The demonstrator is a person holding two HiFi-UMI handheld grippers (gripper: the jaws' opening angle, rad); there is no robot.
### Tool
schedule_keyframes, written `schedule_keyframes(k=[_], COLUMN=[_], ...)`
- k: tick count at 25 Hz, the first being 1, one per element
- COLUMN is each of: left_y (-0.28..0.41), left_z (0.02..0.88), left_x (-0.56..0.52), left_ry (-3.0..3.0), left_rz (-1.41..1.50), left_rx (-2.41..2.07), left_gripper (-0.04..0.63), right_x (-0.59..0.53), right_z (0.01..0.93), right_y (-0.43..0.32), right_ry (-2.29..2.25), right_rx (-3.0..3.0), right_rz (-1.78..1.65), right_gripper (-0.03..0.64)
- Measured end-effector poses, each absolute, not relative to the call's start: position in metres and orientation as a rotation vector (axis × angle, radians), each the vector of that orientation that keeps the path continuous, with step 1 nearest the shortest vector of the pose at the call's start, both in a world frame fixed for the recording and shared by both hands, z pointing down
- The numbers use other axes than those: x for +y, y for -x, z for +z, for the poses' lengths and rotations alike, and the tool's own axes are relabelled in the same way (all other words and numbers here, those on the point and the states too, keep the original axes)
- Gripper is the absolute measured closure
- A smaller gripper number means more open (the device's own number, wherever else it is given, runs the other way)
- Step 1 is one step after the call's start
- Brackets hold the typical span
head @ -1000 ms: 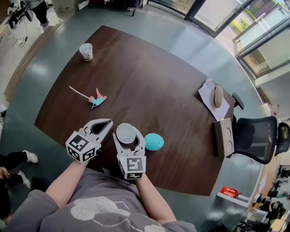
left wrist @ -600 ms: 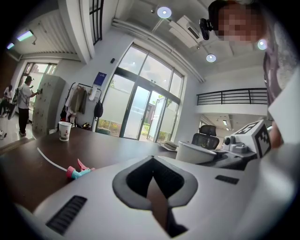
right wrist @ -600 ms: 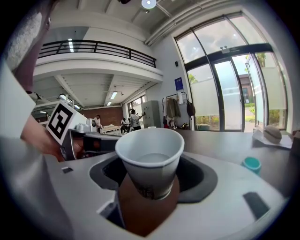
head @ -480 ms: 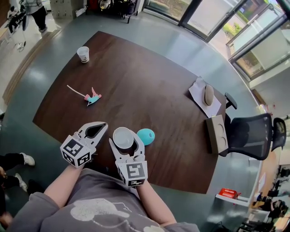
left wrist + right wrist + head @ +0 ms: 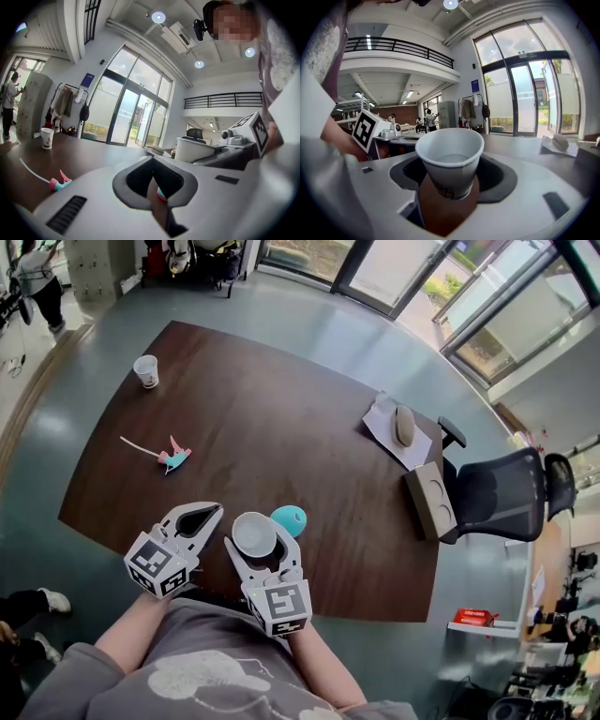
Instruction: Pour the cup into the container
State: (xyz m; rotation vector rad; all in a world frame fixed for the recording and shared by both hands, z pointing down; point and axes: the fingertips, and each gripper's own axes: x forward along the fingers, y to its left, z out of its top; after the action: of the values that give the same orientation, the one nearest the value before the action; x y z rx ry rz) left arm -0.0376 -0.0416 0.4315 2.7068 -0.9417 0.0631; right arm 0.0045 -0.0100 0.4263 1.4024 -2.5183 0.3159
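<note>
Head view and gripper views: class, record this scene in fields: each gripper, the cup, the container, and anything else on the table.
Left gripper: jaws together, nothing held
Right gripper: closed round the paper cup, which is upright
Cup contents: looks like clear liquid, not yet poured
Teal container: on the table, just beyond the held cup
Also on table: second paper cup near the far corner; pink and teal item with a white cord
</note>
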Motion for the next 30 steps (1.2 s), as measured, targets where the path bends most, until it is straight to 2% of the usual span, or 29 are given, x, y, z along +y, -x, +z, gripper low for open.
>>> schedule_keyframes(k=[11,21,30], left_y=[0.028,-0.028,-0.066], left_z=[0.415,0.423,0.426], left_x=[-0.049,-0.043,-0.036], left_ry=[-2.756,-2.732,-2.726], left_rz=[0.049,0.053,0.061], left_rx=[-0.907,-0.939,-0.917], left_gripper=[0.589,0.589,0.589], right_x=[-0.01,-0.001,0.0], right_z=[0.407,0.426,0.443], right_y=[-0.045,-0.116,-0.15], right_ry=[-1.499,-1.478,-1.465], right_rx=[-2.486,-2.432,-2.389], right_rz=[0.33,0.358,0.403], right_gripper=[0.318,0.318,0.316])
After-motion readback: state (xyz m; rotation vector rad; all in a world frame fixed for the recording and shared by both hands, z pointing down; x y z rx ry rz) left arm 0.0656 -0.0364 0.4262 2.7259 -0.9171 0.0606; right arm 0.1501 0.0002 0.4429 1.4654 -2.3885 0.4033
